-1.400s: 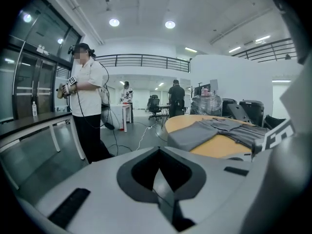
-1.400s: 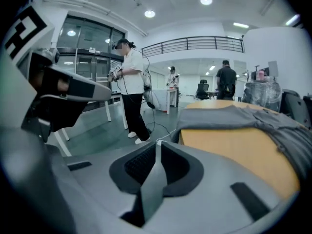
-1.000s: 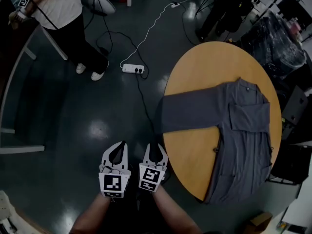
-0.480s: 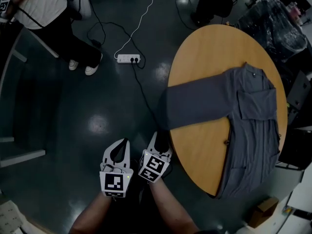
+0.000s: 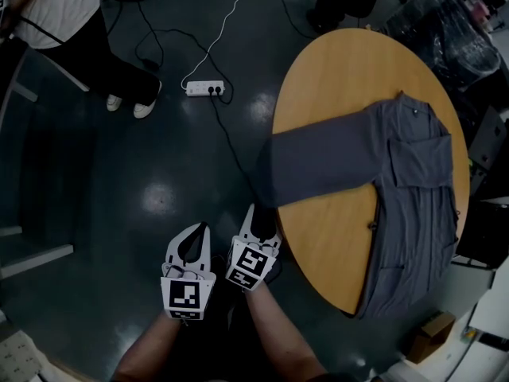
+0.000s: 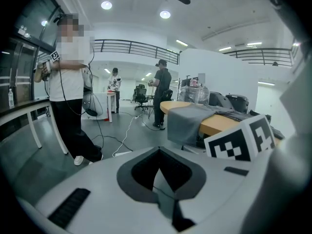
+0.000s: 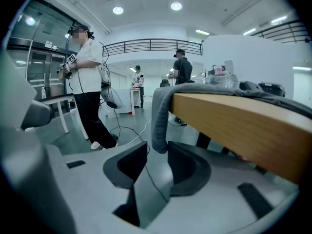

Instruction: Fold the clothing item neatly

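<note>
A grey long-sleeved shirt (image 5: 413,189) lies spread on the round wooden table (image 5: 334,78). One sleeve (image 5: 318,165) reaches over the table's left edge and hangs down. My right gripper (image 5: 261,223) is at that edge, under the hanging sleeve end. In the right gripper view the sleeve (image 7: 161,111) dangles between the tips of the right gripper (image 7: 157,144); its jaws have just been opening and the pads do not press on the cloth. My left gripper (image 5: 199,233) hovers over the floor left of it, shut and empty, as the left gripper (image 6: 159,152) also shows in its own view.
A white power strip (image 5: 205,89) and cables lie on the dark floor. A person (image 5: 71,22) stands at the upper left. Black bagged items (image 5: 453,30) crowd the table's far side, and a cardboard box (image 5: 433,329) sits at the lower right.
My right gripper has moved toward the table edge, under the hanging sleeve, and its jaws stand wider apart. The left gripper stays shut beside it.
</note>
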Available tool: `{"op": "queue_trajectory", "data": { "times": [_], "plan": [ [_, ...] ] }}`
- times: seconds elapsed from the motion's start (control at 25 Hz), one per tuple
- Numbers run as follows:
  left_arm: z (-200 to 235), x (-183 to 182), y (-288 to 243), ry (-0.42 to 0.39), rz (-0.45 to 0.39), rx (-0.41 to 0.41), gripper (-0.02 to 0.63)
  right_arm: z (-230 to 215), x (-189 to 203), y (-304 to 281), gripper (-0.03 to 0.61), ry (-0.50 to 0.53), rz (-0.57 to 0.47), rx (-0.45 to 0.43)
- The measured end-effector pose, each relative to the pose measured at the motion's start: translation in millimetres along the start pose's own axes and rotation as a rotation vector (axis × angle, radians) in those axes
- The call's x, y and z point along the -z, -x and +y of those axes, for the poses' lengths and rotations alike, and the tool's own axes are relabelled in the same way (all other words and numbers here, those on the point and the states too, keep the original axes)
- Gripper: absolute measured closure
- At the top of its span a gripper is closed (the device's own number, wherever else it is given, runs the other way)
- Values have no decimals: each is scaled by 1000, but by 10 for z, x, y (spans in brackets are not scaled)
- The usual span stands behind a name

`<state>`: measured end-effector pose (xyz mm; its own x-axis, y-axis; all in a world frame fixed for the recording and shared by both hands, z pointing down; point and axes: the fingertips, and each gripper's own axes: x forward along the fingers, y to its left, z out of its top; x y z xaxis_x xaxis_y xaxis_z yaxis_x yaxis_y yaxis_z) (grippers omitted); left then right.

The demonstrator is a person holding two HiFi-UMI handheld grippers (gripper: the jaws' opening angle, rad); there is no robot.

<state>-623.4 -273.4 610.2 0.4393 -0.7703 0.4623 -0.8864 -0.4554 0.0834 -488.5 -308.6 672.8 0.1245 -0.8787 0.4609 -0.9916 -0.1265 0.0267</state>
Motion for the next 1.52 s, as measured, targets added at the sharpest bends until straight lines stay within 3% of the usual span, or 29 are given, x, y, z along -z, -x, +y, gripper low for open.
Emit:
{"op": "queue_trajectory", "data": {
  "times": [0.04, 0.08, 0.12, 0.16, 0.52, 0.88, 1.16, 1.52],
  "plan": [
    [2, -1, 4, -1, 3, -2, 606, 4, -16, -19, 456, 6, 4, -3],
    [7, -4, 12, -1, 5, -4, 606, 9, -30, -27, 483, 13, 9, -5],
    [15, -10, 24, 0, 6, -6, 606, 22, -43, -26, 551, 21, 16, -8],
    [26, -18, 41, 1, 8, -7, 606, 44, -53, -16, 558, 28, 24, -16],
    [50, -398, 270, -16, -29, -25, 606, 302, -506, 393, 558, 74, 1, -141],
    [-16, -907, 656, -28, -101, 1, 606, 36, -1464, 825, 558, -4, -87, -86],
    [-253, -1200, 605, -37, -153, 19, 606, -536, -1921, 923, 558, 6, -146, -51],
    [-1097, -1716, 416, -103, -220, 26, 606, -1727, -2346, 898, 558, -92, -223, -41]
  ]
}}
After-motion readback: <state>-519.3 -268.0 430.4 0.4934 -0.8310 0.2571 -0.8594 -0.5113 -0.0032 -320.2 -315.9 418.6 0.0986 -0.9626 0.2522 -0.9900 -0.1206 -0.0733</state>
